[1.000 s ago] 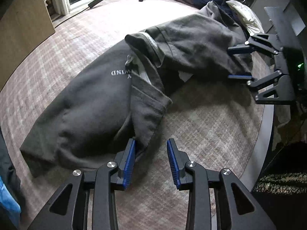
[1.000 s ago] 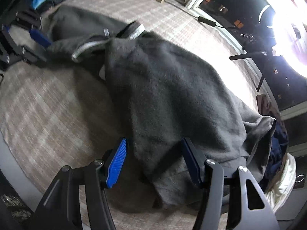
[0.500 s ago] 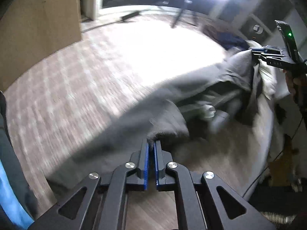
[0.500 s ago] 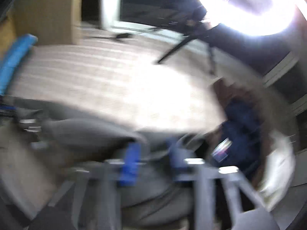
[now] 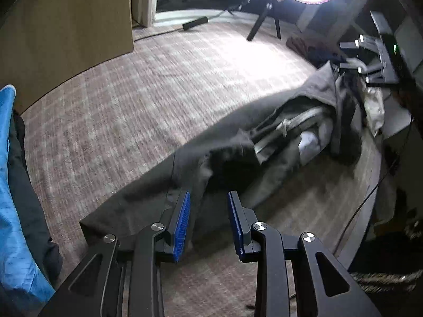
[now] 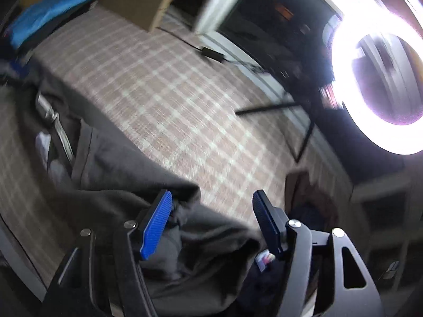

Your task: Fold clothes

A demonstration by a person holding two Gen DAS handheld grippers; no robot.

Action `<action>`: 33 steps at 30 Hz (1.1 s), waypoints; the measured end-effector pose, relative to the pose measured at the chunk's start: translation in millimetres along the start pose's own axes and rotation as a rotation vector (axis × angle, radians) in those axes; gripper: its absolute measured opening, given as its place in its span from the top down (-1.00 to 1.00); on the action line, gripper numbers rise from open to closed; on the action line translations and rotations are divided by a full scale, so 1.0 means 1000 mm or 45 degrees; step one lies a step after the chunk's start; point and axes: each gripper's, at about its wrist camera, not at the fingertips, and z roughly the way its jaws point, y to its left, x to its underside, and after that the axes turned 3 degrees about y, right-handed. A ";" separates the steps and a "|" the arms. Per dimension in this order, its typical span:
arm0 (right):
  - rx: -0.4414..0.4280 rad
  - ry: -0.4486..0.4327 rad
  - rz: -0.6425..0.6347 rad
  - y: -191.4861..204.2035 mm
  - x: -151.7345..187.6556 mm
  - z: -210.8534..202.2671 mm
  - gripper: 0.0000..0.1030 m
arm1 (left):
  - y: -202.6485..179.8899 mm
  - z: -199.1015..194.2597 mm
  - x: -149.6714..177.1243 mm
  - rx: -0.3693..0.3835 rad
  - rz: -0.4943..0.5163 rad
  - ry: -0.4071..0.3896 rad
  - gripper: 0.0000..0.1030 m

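A dark grey sweatshirt (image 5: pixel 238 137) lies stretched across the plaid-covered table (image 5: pixel 148 84), bunched and folded over itself toward the far right. My left gripper (image 5: pixel 208 206) is open, its blue pads just above the garment's near end with cloth lying between them. My right gripper (image 6: pixel 211 208) is open over the garment's other end (image 6: pixel 127 179), which lies slack under it. The right gripper also shows at the far right of the left wrist view (image 5: pixel 370 58).
A blue and dark pile of clothes (image 5: pixel 10 185) lies at the table's left edge. More clothes (image 6: pixel 306 211) are heaped at the right end. A ring light (image 6: pixel 380 87) on a tripod stands behind the table. A wooden panel (image 5: pixel 66 26) stands at the back left.
Both grippers shut on the sweatshirt, lifted and swung it, then opened and let it drop. The garment now lies stretched in a long band instead of spread out.
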 end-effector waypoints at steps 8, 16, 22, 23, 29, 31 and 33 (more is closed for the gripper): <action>-0.104 0.056 -0.231 0.017 -0.014 0.055 -0.23 | -0.021 0.034 -0.023 -0.115 0.156 0.068 0.37; -0.221 0.068 -0.123 -0.007 0.002 0.069 -0.24 | -0.004 0.026 -0.017 -0.226 0.112 0.063 0.36; -0.245 0.074 -0.015 -0.015 0.006 0.070 -0.31 | -0.012 0.039 -0.020 -0.182 0.119 0.120 0.40; -0.239 0.068 0.011 -0.015 0.007 0.067 -0.31 | -0.015 0.041 -0.020 -0.194 0.127 0.124 0.46; -0.345 0.006 0.166 0.016 0.014 0.024 -0.31 | -0.026 0.032 -0.016 -0.153 0.130 0.084 0.47; -0.403 -0.019 0.217 0.031 0.016 0.006 -0.31 | -0.025 0.028 -0.015 -0.120 0.104 0.073 0.47; -0.418 -0.010 0.256 0.051 0.015 -0.002 -0.31 | -0.026 0.024 -0.013 -0.101 0.093 0.060 0.47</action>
